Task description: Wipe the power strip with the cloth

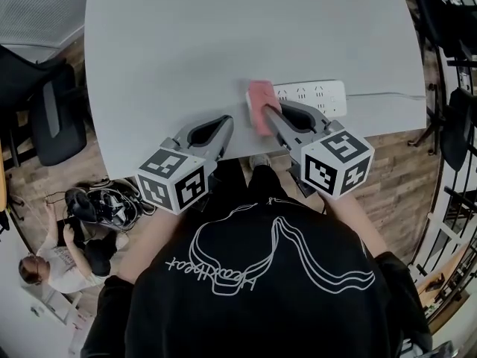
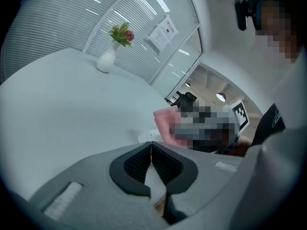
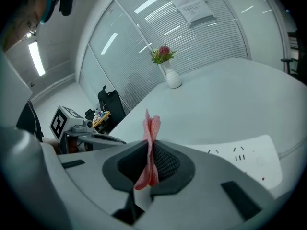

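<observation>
- Head view, closest in: the person's black shirt (image 1: 253, 274) fills the bottom, with both tools reaching out over the near edge of the pale grey table (image 1: 223, 36).
- Left tool (image 1: 226, 119) is on the left, just over the table edge. The left gripper view shows its jaws closed right up against each other with nothing in between.
- Right tool (image 1: 270, 110) is just beside it on the right, a bit further in. Its jaws are clamped on a pink cloth (image 1: 259, 104), and in the right gripper view the cloth sticks out past the tips in a bunched fold.
- The white power strip (image 1: 313, 95) lies flat on the table near its near-right edge, sockets up. The cloth is right at its left end; can't tell if it's actually pressing on it.
- A thin white cord (image 1: 387, 95) runs off the strip's right end toward the table's right edge.
- Way at the far side of the table there's a small white vase (image 3: 171, 78) with flowers, standing upright in front of a blinds-covered glass wall.
</observation>
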`<state>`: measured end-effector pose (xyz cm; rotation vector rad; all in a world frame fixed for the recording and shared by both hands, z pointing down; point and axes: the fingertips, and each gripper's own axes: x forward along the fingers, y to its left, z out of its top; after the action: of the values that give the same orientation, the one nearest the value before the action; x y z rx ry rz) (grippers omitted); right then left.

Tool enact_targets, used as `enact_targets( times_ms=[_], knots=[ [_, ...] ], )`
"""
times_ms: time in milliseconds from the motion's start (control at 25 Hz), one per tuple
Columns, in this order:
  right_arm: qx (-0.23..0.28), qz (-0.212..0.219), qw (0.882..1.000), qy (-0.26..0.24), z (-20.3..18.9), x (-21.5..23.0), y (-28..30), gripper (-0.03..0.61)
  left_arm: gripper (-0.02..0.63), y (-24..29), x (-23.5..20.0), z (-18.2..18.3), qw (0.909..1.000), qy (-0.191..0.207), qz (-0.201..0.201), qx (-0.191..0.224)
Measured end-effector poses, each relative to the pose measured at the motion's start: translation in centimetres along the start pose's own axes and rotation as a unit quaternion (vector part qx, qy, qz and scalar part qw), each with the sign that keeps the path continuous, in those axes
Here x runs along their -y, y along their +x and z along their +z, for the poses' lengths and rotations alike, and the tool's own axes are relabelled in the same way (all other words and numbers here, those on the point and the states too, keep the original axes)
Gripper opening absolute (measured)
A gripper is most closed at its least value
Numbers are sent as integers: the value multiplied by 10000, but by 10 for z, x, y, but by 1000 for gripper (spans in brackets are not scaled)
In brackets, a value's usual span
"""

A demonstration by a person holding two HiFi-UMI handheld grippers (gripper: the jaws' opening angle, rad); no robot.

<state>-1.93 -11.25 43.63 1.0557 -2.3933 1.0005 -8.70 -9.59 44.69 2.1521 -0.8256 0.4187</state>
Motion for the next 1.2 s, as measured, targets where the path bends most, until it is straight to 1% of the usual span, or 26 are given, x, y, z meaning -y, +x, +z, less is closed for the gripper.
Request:
enact_targets(
  times_ms=[240, 520, 720, 1040, 1200],
  knots=[
    [-206, -101, 9997, -37, -12, 5, 8, 35, 14, 5, -2, -5, 9999, -58, 0, -87],
    [-487, -252, 9983, -193, -23, 6, 18, 35, 14, 4, -9, -9, 9999, -139, 78, -50],
    [-545, -369, 9977, -167, -23, 8, 25, 35, 14, 1, -15, -13, 9997, -213, 124, -53],
    [-702, -580, 9948, -466, -26, 10, 26, 35, 14, -2, -18, -9, 9995, -241, 203, 48],
    [-738, -624, 9940, -518, -27, 10, 26, 35, 14, -4, -18, -11, 9994, -258, 221, 47]
  ],
)
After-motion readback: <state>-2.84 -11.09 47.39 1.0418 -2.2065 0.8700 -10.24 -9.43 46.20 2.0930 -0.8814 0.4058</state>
